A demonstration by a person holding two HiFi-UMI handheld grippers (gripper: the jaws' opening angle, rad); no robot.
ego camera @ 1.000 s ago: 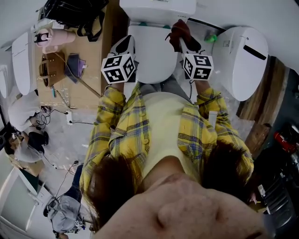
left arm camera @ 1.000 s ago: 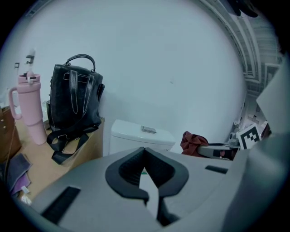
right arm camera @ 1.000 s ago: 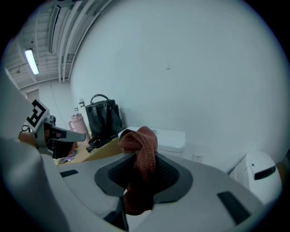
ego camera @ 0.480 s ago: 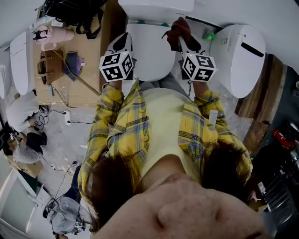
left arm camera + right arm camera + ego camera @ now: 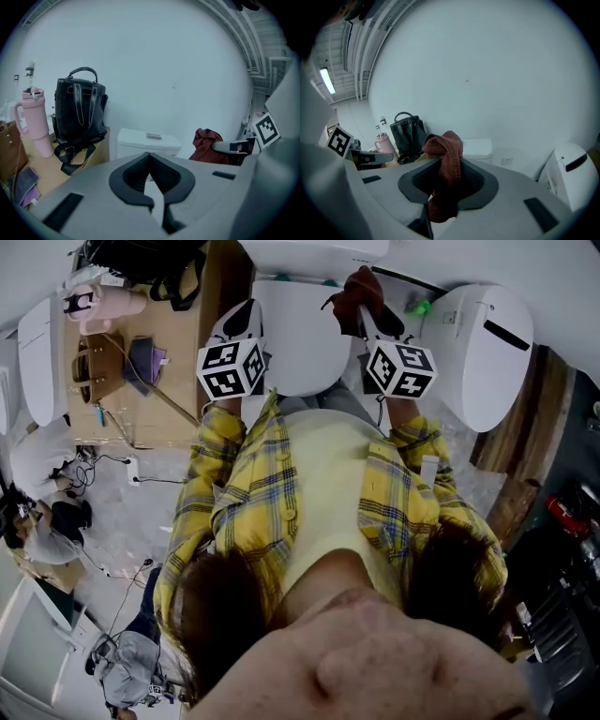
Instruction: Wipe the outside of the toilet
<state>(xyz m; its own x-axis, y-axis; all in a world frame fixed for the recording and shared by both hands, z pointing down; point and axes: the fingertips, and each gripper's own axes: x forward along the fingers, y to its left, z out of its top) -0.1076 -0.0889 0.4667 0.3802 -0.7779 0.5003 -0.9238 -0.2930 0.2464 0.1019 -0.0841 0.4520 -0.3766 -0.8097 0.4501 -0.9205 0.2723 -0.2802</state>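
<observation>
The white toilet (image 5: 300, 343) stands ahead with its lid down and its tank (image 5: 314, 251) against the wall; the tank (image 5: 147, 143) shows in the left gripper view and again (image 5: 477, 148) in the right gripper view. My right gripper (image 5: 361, 298) is shut on a dark red cloth (image 5: 358, 292), held up over the toilet's right side near the tank. The cloth (image 5: 444, 176) hangs bunched between the jaws. My left gripper (image 5: 242, 322) is shut and empty over the toilet's left side; its jaws (image 5: 152, 180) meet with nothing between them.
A wooden bench (image 5: 141, 381) at the left carries a black bag (image 5: 78, 117), a pink tumbler (image 5: 37, 122) and a brown bag (image 5: 94, 371). A second white toilet unit (image 5: 487, 352) stands at the right. People sit on the floor at the far left (image 5: 42, 493).
Both grippers have moved slightly forward and up toward the tank, the right one still carrying the cloth.
</observation>
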